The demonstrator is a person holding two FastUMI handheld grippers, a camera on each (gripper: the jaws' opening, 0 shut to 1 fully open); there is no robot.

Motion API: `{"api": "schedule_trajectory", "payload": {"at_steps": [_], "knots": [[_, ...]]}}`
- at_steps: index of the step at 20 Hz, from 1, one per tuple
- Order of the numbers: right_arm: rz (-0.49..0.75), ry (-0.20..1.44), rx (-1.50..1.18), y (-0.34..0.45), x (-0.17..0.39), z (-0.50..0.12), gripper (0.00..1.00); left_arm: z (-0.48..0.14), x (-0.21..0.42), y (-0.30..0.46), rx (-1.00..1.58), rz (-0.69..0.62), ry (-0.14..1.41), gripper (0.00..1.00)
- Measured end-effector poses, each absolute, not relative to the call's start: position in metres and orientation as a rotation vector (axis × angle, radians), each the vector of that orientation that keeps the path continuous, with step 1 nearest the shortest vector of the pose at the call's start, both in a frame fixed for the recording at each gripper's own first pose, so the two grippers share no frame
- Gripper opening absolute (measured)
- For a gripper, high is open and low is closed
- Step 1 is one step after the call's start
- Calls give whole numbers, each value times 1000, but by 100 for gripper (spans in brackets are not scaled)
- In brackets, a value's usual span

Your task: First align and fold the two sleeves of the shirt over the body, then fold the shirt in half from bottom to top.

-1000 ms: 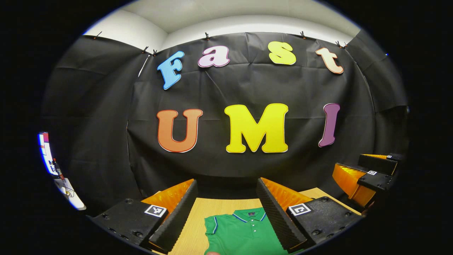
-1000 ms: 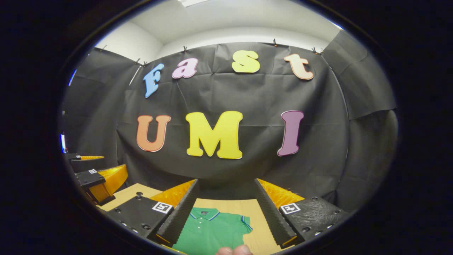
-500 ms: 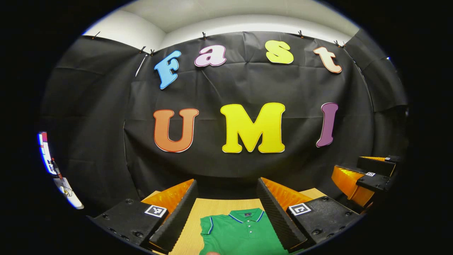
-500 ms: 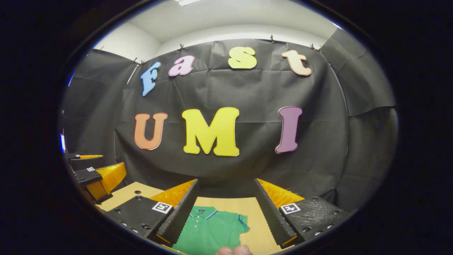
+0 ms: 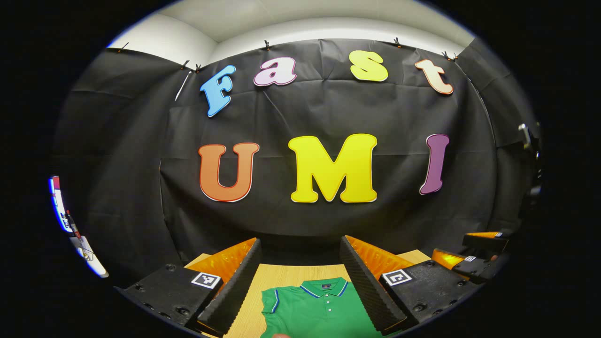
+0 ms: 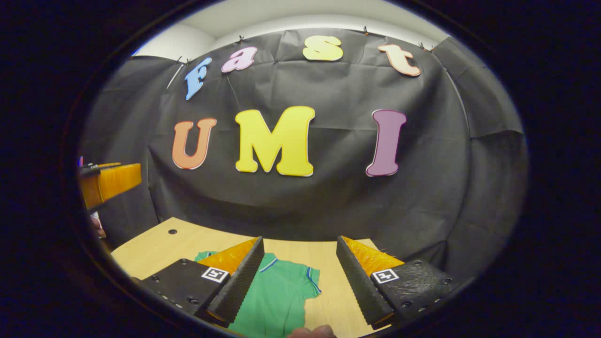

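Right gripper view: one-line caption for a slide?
Open right gripper poised above a green polo shirt lying flat on the wooden table, sleeves unfolded.

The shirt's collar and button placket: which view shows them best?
The left gripper view. There the green shirt lies between the open left gripper, with collar and buttons facing the camera. In the right gripper view the shirt shows one sleeve and part of the collar; a finger of the right gripper covers the rest.
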State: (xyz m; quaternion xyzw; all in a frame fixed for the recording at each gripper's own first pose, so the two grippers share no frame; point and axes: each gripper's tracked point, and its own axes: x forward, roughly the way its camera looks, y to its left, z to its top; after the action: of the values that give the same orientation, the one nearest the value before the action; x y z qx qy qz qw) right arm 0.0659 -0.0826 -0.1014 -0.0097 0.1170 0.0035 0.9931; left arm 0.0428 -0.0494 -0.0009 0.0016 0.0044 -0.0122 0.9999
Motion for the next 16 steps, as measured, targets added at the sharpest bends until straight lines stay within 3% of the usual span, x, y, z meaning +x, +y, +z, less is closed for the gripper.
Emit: {"api": "schedule_trajectory", "payload": {"at_steps": [16], "knots": [[65,664,-52,-135,196,-340,96,-35,81,-51,11,37,101,100]]}}
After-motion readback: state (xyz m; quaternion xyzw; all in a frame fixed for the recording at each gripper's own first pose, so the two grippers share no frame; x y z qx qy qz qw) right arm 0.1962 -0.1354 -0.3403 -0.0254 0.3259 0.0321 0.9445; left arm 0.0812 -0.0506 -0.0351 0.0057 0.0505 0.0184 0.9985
